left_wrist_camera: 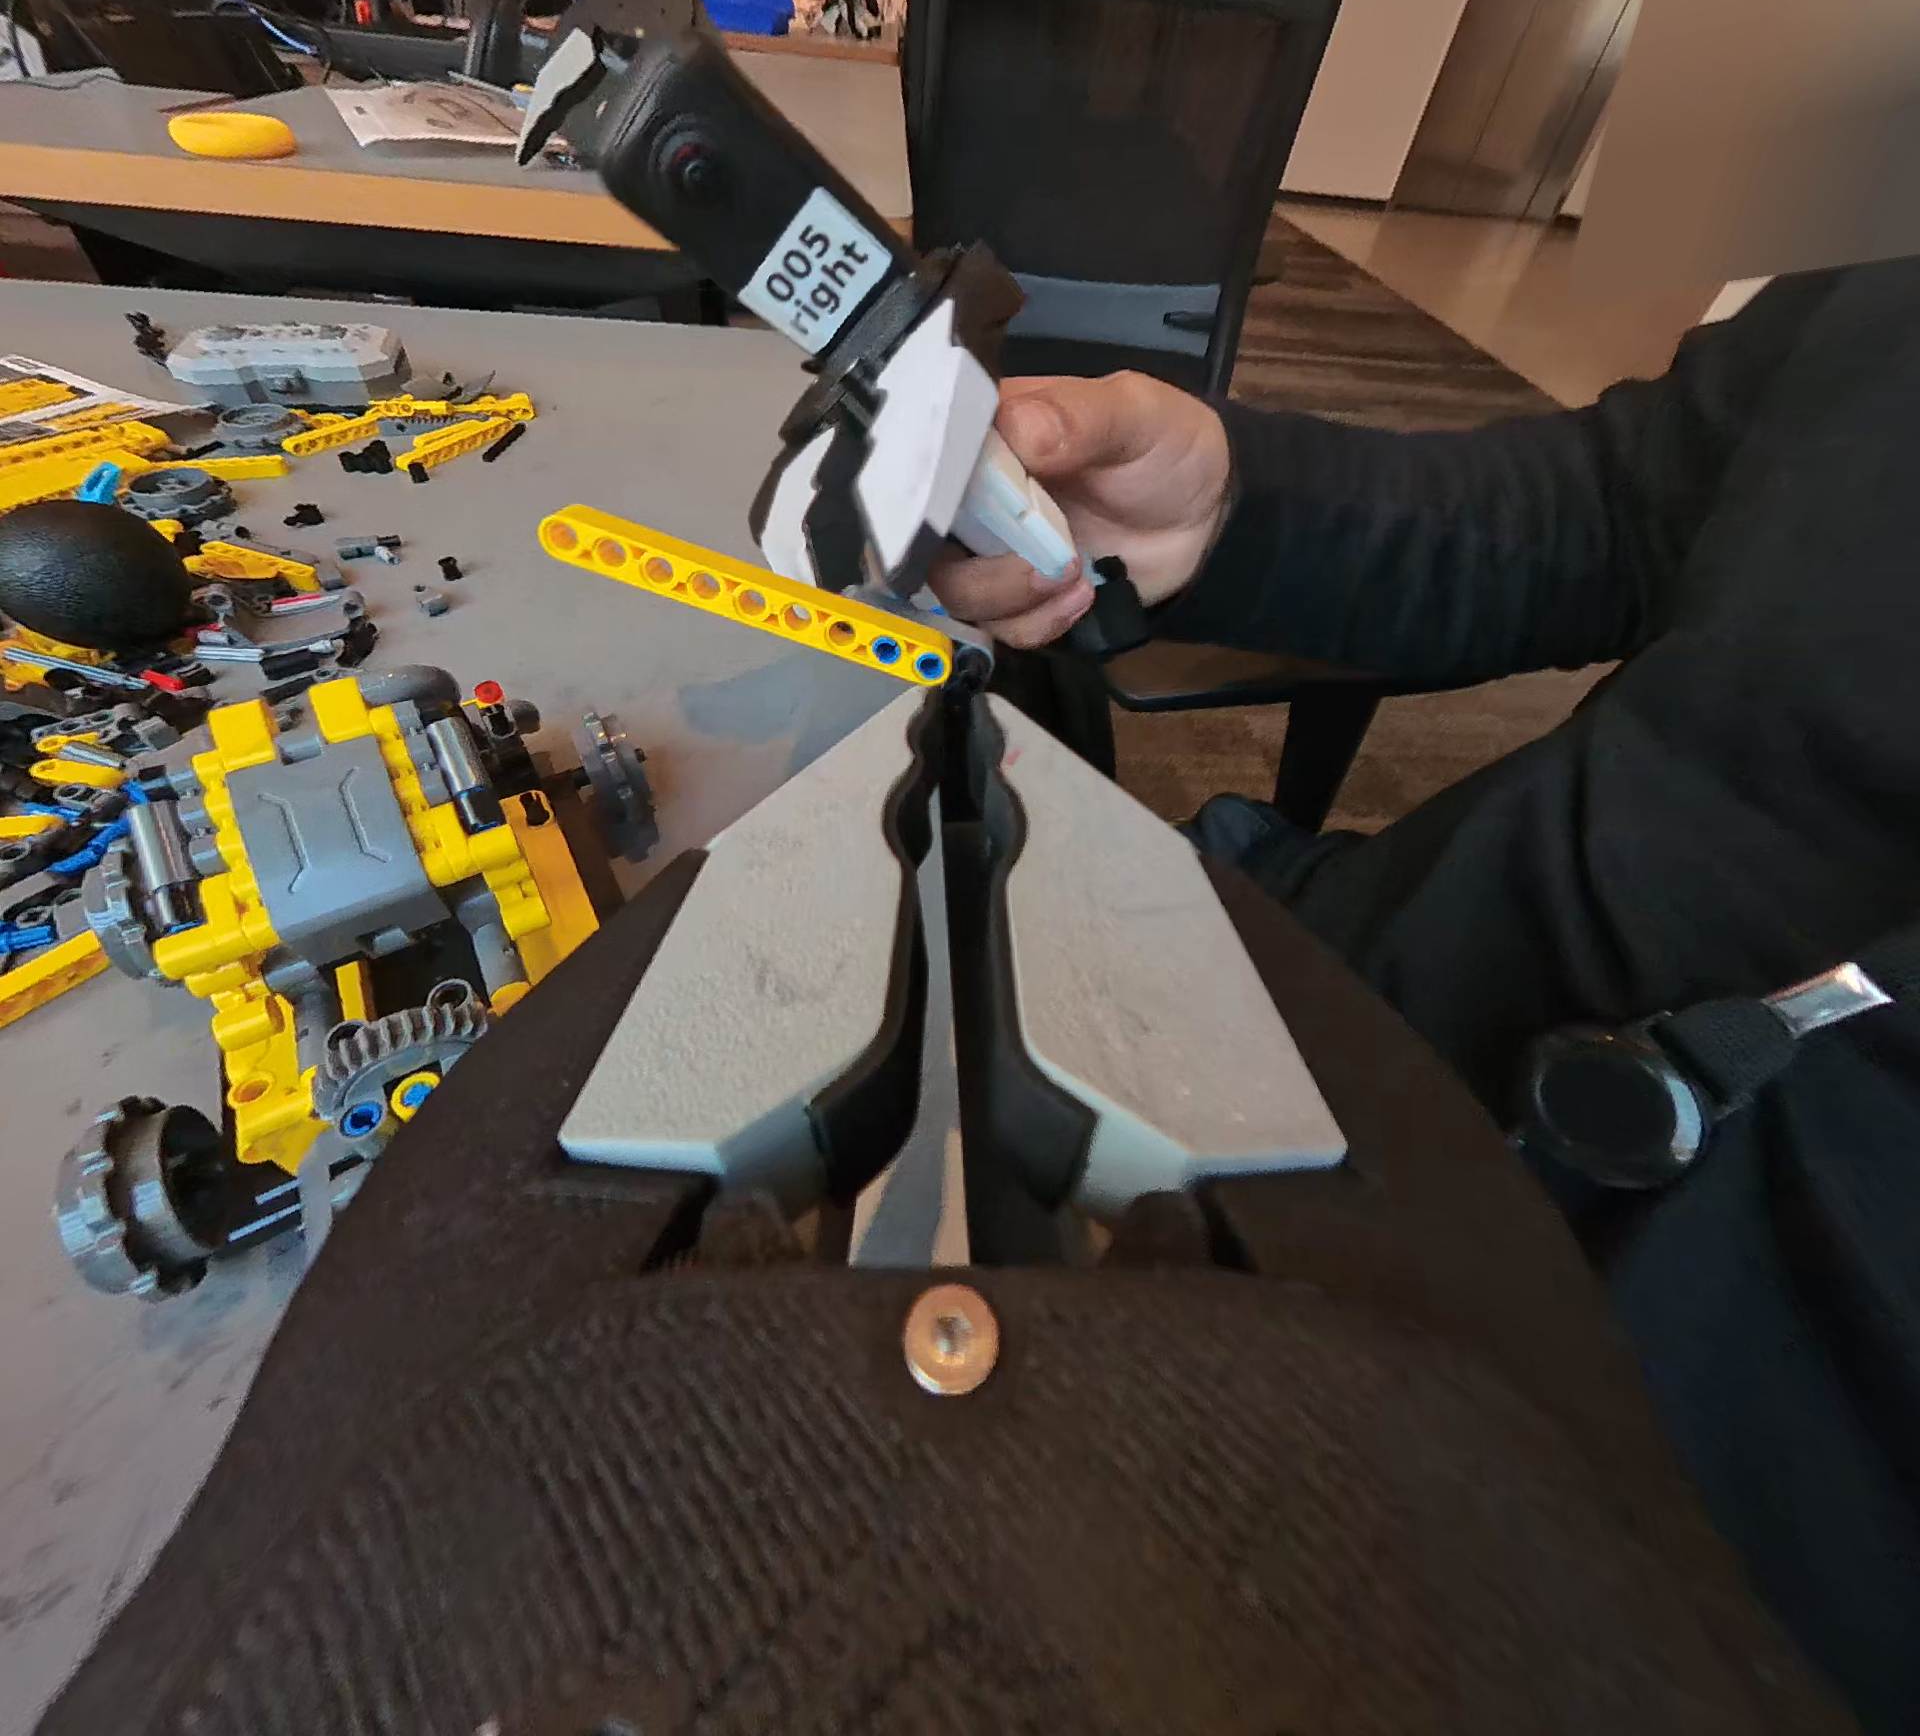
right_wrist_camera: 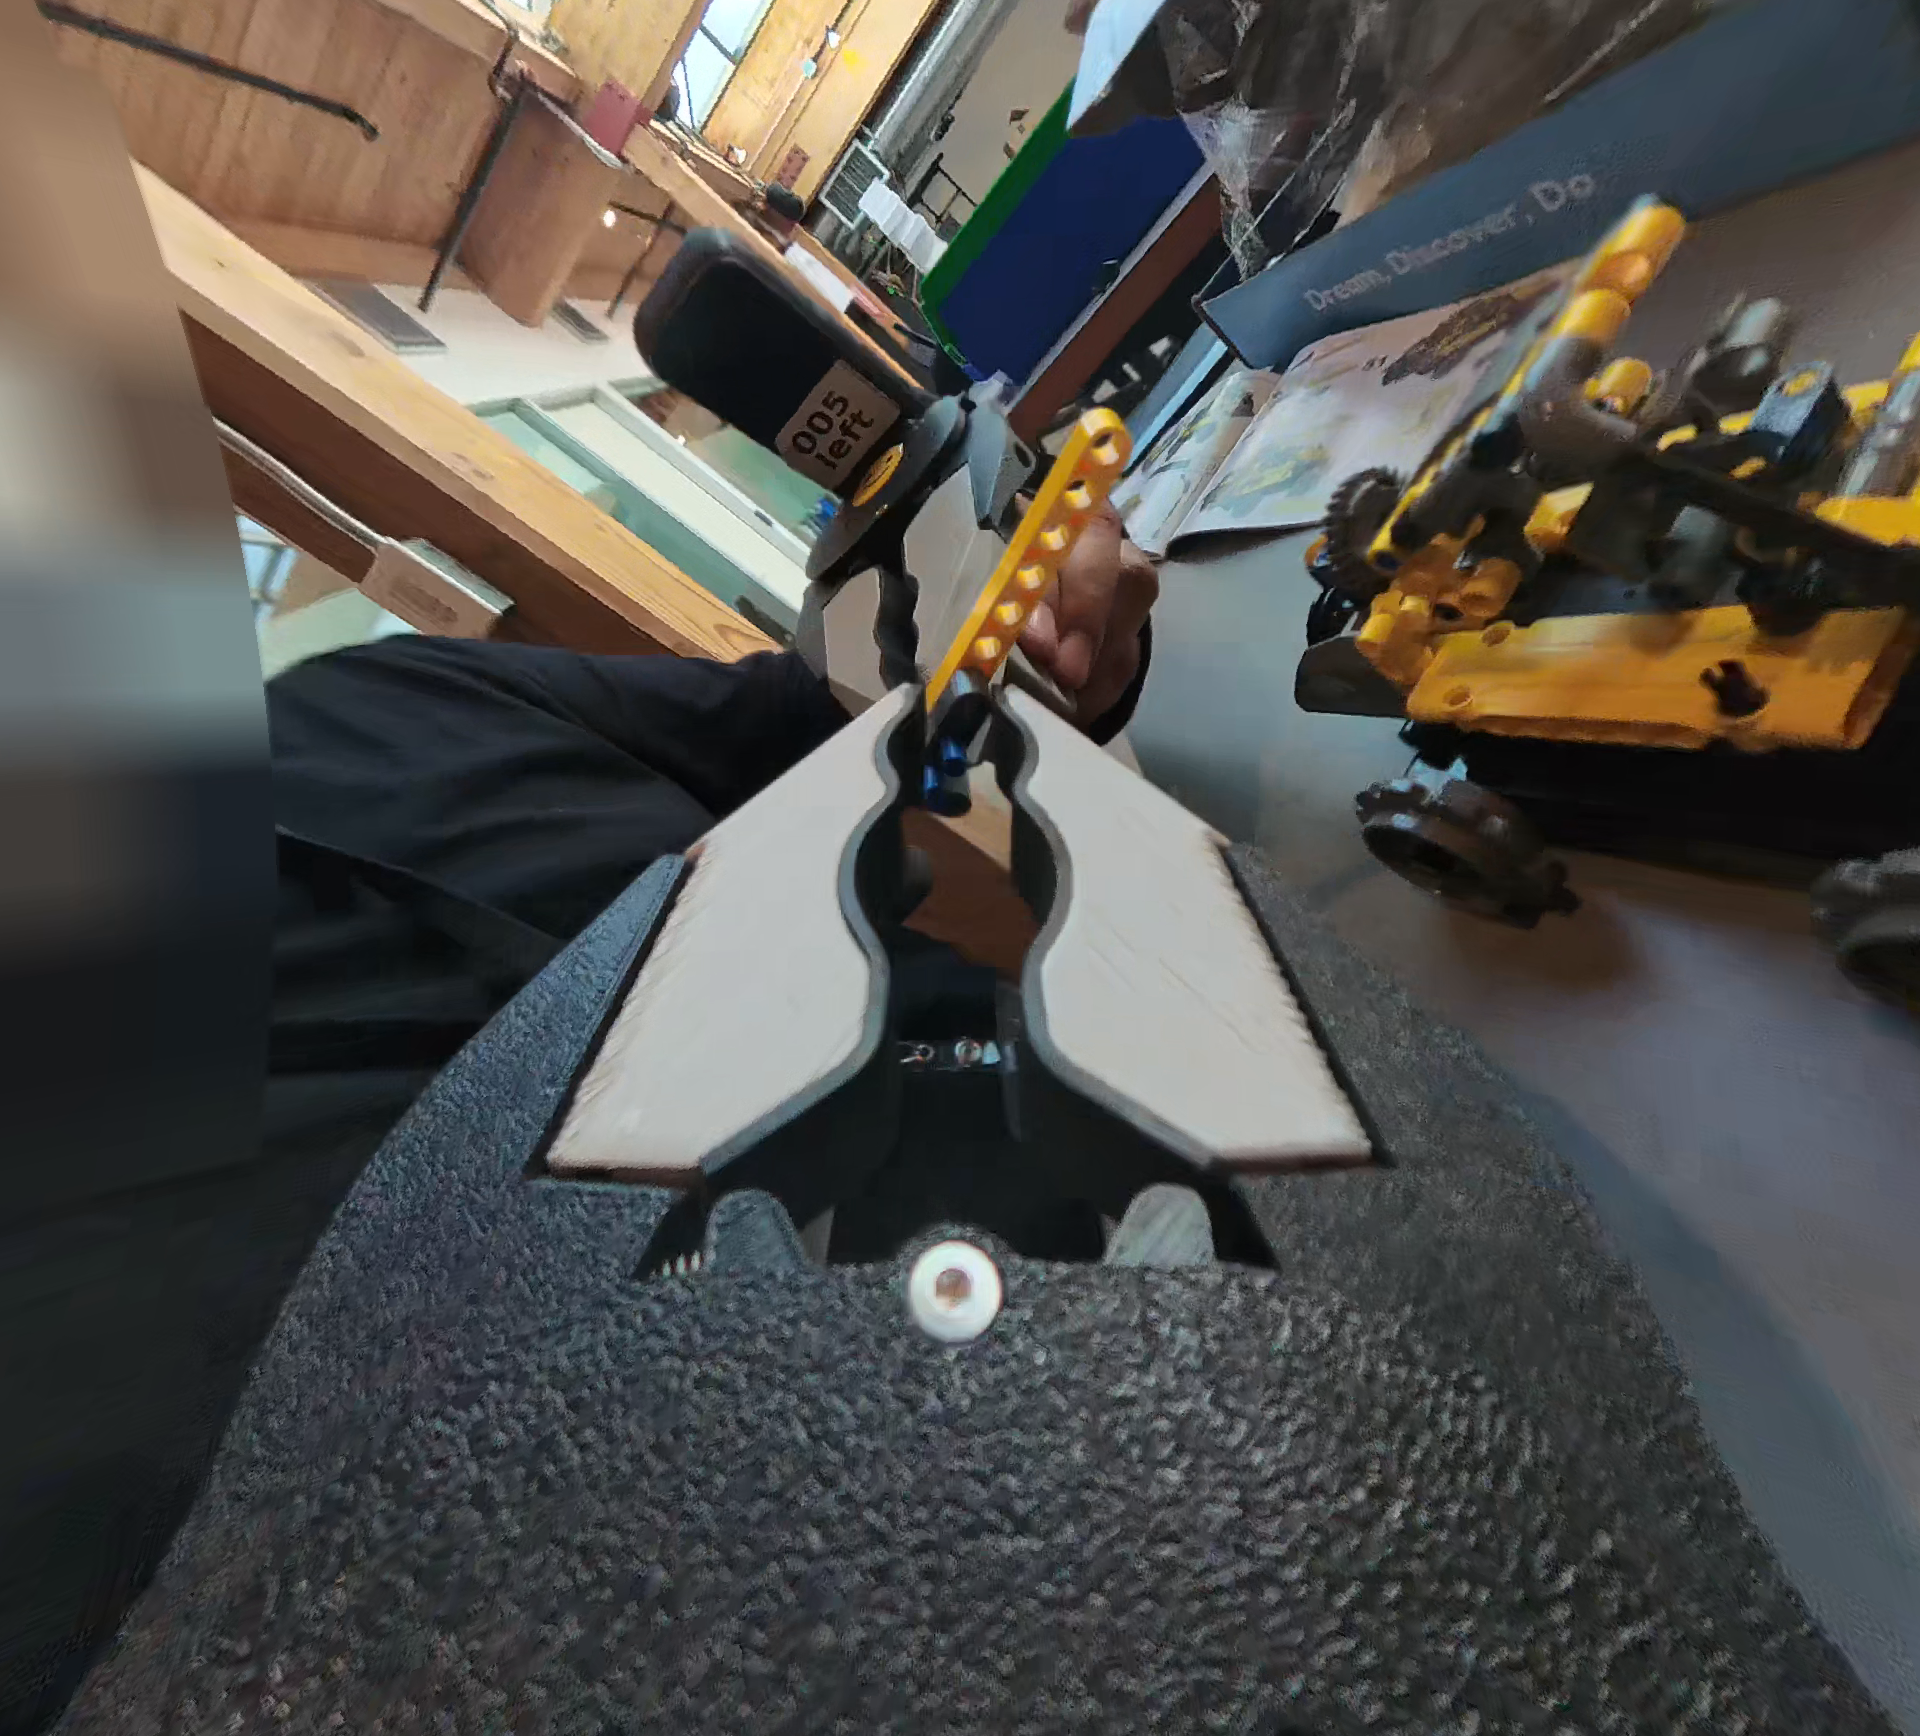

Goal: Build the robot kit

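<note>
My left gripper (left_wrist_camera: 961, 689) is shut on a small black pin (left_wrist_camera: 968, 663), which touches the end of a long yellow beam with holes (left_wrist_camera: 727, 590). That end carries two blue pins (left_wrist_camera: 906, 656). My right gripper (right_wrist_camera: 954, 704) is shut on the same end of the yellow beam (right_wrist_camera: 1049, 543), with a blue pin (right_wrist_camera: 940, 767) showing between its fingers. The beam is held in the air above the table edge. The right gripper (left_wrist_camera: 847, 585) also shows in the left wrist view, held by a hand. The left gripper (right_wrist_camera: 904, 637) also shows in the right wrist view.
A partly built yellow and grey model vehicle (left_wrist_camera: 343, 865) stands on the grey table (left_wrist_camera: 644, 398), also in the right wrist view (right_wrist_camera: 1621, 585). Loose parts (left_wrist_camera: 260, 564), a black oval object (left_wrist_camera: 83, 574) and a wheel (left_wrist_camera: 135, 1198) lie around it. A booklet (right_wrist_camera: 1299, 439) lies behind; a black chair (left_wrist_camera: 1122, 76) stands beyond the table. Only a small space, under 4 cm, lies between the two pairs of fingers. The wheel (left_wrist_camera: 135, 1198) is about 15 cm from my right fingertips.
</note>
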Demonstrator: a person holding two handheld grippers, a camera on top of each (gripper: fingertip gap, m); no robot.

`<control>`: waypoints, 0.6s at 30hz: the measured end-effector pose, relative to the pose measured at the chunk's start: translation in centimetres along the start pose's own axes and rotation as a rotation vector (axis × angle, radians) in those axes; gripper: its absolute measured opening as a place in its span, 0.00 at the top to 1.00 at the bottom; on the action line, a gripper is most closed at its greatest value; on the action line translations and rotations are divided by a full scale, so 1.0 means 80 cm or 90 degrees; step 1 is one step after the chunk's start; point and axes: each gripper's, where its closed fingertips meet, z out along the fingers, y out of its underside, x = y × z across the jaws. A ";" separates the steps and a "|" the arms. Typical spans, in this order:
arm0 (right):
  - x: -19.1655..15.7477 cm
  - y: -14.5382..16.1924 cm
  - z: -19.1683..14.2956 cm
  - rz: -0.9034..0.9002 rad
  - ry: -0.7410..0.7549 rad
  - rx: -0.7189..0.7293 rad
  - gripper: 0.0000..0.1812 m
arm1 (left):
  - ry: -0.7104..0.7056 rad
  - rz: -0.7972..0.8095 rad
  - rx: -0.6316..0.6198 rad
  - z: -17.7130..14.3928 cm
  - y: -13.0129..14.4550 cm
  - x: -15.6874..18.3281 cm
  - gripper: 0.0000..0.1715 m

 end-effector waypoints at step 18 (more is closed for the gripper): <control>0.003 0.010 0.010 -0.448 0.209 -0.090 0.81 | 0.081 -0.100 0.033 -0.004 -0.002 -0.001 0.99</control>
